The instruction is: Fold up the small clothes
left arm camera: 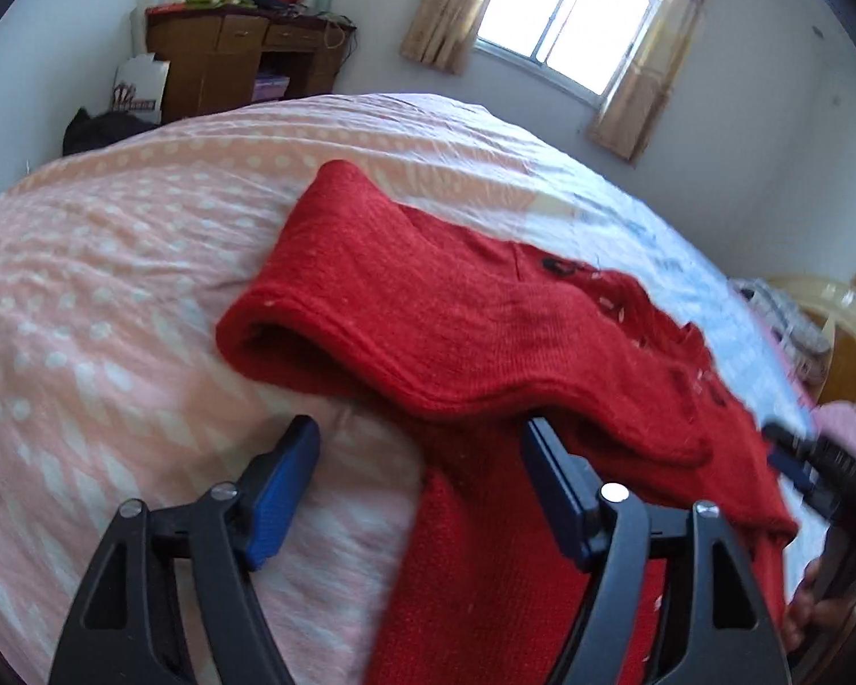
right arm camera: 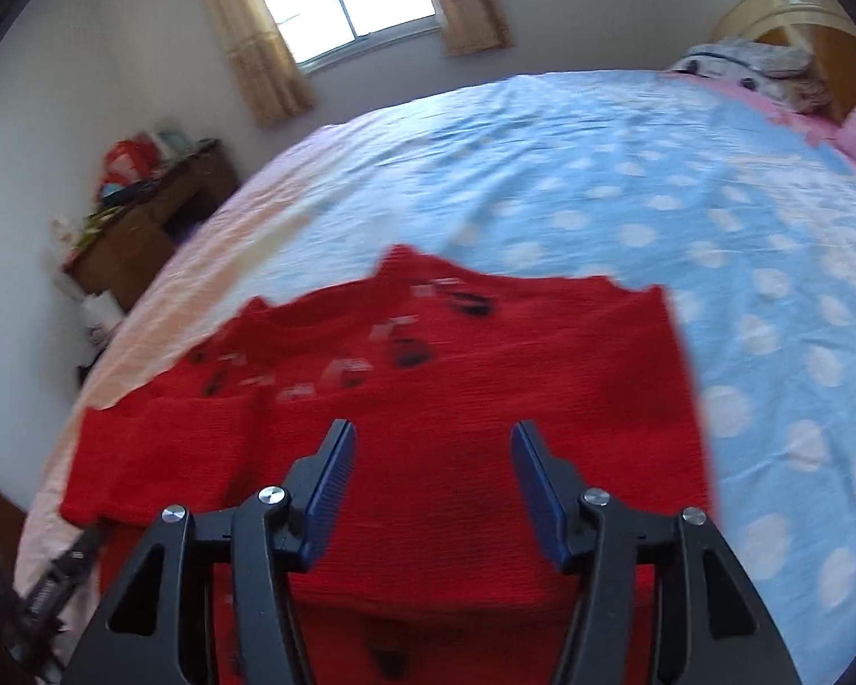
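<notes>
A small red knitted sweater (left arm camera: 462,319) with dark and white motifs lies on the bed. One sleeve is folded across the body, its cuff opening towards the left. My left gripper (left arm camera: 422,434) is open and empty, just in front of the folded sleeve's near edge. In the right wrist view the sweater (right arm camera: 485,377) lies partly folded, and my right gripper (right arm camera: 431,436) is open and empty above its middle. The right gripper also shows at the right edge of the left wrist view (left arm camera: 799,456).
The bed sheet is pink with white dots (left arm camera: 114,285) on one side and blue with white dots (right arm camera: 685,182) on the other. A wooden desk (left arm camera: 239,57) with clutter stands by the far wall. A window (left arm camera: 570,11) and a headboard with pillows (right arm camera: 770,34) lie beyond.
</notes>
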Action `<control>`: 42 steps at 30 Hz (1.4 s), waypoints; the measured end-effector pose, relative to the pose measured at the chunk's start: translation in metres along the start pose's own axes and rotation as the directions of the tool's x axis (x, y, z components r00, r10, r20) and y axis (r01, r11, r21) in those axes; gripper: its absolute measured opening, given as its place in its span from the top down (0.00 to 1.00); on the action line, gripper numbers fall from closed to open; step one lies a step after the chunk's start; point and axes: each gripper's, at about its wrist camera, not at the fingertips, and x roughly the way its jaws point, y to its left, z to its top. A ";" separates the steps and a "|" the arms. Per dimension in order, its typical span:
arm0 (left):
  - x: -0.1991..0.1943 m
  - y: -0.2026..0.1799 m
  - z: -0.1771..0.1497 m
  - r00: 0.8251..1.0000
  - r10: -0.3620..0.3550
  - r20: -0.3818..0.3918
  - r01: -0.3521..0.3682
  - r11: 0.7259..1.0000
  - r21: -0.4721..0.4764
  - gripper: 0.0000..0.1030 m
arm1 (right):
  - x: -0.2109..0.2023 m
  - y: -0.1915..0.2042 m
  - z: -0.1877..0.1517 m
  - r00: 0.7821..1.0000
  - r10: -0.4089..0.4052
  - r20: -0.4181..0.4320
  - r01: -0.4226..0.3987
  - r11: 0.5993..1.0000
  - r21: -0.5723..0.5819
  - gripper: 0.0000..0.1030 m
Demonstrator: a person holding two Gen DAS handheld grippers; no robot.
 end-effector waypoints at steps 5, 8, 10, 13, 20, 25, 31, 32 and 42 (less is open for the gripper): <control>-0.004 0.004 -0.004 1.000 -0.022 0.014 0.022 1.000 -0.003 0.22 | 0.035 0.061 -0.007 0.996 0.055 -0.065 -0.061 0.993 -0.105 0.44; -0.005 0.009 -0.004 0.998 -0.052 0.027 0.053 0.998 -0.027 0.22 | 0.056 0.083 -0.017 0.992 0.061 -0.113 -0.078 0.985 -0.151 0.44; -0.005 0.010 -0.004 0.999 -0.046 0.026 0.046 0.999 -0.023 0.22 | 0.061 0.097 -0.021 0.996 0.005 -0.090 -0.025 0.974 -0.225 0.51; -0.003 0.006 -0.004 1.000 -0.016 0.022 0.016 1.000 0.001 0.22 | 0.065 0.108 -0.021 0.995 0.006 -0.097 -0.033 0.962 -0.272 0.87; -0.001 0.005 -0.002 1.000 -0.012 0.018 0.012 1.000 -0.003 0.18 | 0.030 0.130 0.007 0.998 0.055 -0.006 -0.054 0.947 -0.316 0.90; 0.000 0.003 -0.001 1.000 0.019 0.019 -0.018 1.000 -0.012 0.20 | -0.032 0.141 0.042 0.981 0.132 0.142 -0.081 0.944 -0.319 0.90; 0.002 0.002 0.000 0.999 0.034 0.021 -0.033 0.999 -0.021 0.21 | -0.093 0.120 0.070 0.944 0.153 0.293 -0.056 0.948 -0.315 0.90; 0.003 0.002 0.000 0.999 0.037 0.020 -0.036 0.999 -0.023 0.22 | -0.101 0.112 0.074 0.939 0.131 0.318 -0.024 0.947 -0.321 0.90; 0.007 -0.002 0.000 0.997 0.078 0.015 -0.078 0.997 -0.012 0.23 | -0.094 0.015 0.064 0.954 -0.058 0.295 0.125 0.969 -0.214 0.90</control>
